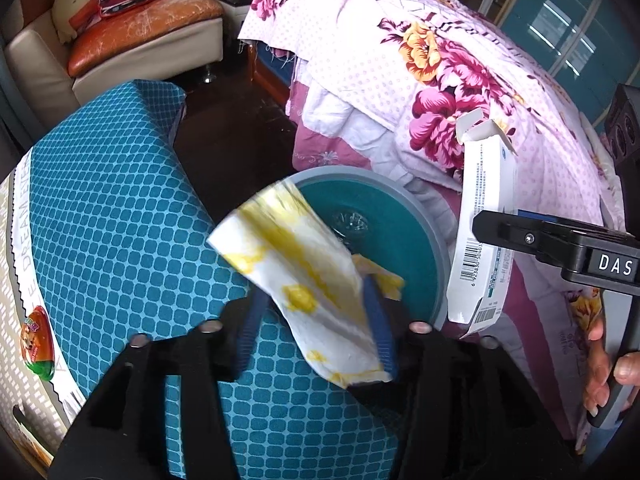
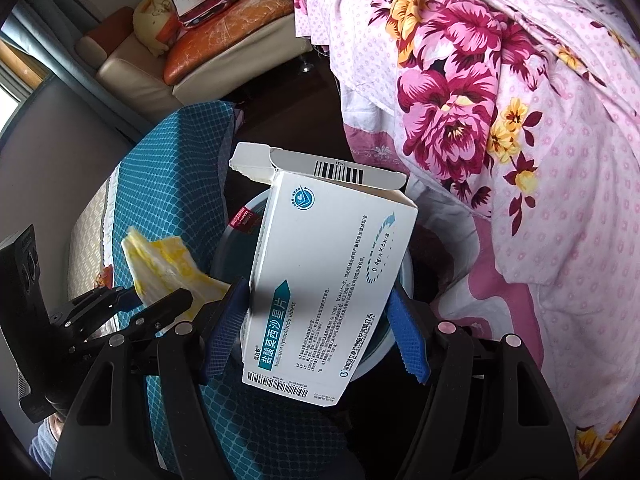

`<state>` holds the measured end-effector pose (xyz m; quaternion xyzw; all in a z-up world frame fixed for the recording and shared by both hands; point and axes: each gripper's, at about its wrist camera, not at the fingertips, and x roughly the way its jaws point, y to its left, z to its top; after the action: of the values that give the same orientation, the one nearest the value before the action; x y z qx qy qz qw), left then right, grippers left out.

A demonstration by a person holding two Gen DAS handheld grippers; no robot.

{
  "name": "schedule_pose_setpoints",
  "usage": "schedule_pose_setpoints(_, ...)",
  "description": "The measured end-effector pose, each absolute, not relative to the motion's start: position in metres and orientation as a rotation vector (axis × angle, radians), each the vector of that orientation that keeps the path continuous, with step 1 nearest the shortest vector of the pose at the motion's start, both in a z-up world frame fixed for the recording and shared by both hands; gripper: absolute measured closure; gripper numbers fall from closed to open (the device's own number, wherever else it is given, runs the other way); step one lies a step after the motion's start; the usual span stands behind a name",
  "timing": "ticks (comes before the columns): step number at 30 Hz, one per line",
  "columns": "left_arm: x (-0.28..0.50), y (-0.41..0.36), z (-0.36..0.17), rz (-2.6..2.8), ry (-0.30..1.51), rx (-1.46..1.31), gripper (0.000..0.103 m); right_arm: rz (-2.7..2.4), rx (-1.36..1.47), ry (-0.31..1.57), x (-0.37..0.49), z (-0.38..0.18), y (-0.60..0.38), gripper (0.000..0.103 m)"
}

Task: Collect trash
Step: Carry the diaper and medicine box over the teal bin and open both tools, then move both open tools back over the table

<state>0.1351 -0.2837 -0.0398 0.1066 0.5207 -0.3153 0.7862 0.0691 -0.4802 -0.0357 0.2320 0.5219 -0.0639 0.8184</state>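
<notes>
A white tissue stained yellow (image 1: 296, 264) hangs over the round teal bin with a grey rim (image 1: 344, 171). It sits between the jaws of my left gripper (image 1: 314, 326), leaning on the right blue pad, while the left pad stands well clear of it. The tissue looks blurred. My right gripper (image 2: 316, 336) is shut on a white medicine box (image 2: 328, 280) with its top flap open, held upright above the bin (image 2: 374, 362). The box (image 1: 480, 184) and the right gripper's finger show at the right of the left wrist view. The left gripper (image 2: 160, 298) and tissue (image 2: 168, 268) appear at left in the right wrist view.
A seat with a blue patterned cover (image 1: 120, 220) stands left of the bin. A bed with a pink floral quilt (image 1: 440, 60) runs along the right. A cream and orange sofa with cushions (image 1: 140, 28) sits at the back. A hand (image 1: 600, 360) grips the right tool's handle.
</notes>
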Motion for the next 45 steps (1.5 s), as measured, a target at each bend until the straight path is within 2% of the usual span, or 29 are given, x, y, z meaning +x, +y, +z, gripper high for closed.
schedule_pose_setpoints(1, 0.134, -0.283, -0.038, -0.669, 1.106, 0.233, 0.024, -0.138, 0.495, 1.112, 0.07, -0.036, -0.48, 0.038)
schedule_pose_setpoints(4, 0.132, -0.28, -0.034, -0.66, 1.086, 0.238, 0.016, -0.142, 0.495, 1.115, 0.071, -0.037, -0.481, 0.038)
schedule_pose_setpoints(9, 0.13, -0.267, -0.032, -0.645, 1.097, 0.219, 0.011, -0.141, 0.493, 1.122, 0.074, -0.04, -0.478, 0.038)
schedule_pose_setpoints(22, 0.123, -0.224, -0.037, -0.605, 1.142, 0.168, 0.01, -0.141, 0.461, 1.161, 0.086, -0.045, -0.46, 0.036)
schedule_pose_setpoints(25, 0.122, -0.218, -0.037, -0.604, 1.149, 0.154, 0.01, -0.139, 0.468, 1.171, 0.087, -0.045, -0.456, 0.027)
schedule_pose_setpoints(45, 0.092, -0.126, -0.02, -0.501, 1.135, 0.09, 0.01, -0.06, 0.405, 1.204, 0.081, -0.024, -0.383, 0.026)
